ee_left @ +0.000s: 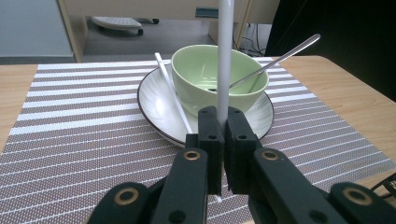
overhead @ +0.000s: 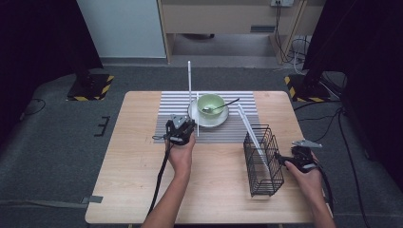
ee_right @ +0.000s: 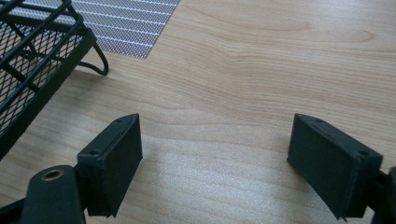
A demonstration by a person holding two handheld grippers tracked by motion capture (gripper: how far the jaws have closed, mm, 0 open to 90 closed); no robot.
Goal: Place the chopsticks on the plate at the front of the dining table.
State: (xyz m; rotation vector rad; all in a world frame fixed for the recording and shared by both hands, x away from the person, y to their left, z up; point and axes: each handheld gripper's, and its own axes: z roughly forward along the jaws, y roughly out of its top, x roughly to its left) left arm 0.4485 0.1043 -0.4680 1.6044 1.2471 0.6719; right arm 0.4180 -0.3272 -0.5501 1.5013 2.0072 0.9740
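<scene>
Left hand-held gripper clamped tight on white chopstick, held upright just before bowl on plate, likely for laying beside second chopstick resting on plate rim. Spoon leans in bowl. Right hand-held gripper wide open, empty, over bare tabletop beside wire basket; third chopstick leans in basket.

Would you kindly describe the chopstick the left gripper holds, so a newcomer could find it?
On the striped placemat, beside the white plate, the left gripper pinches a white chopstick. It alone stands upright; another leans on the plate.
</scene>
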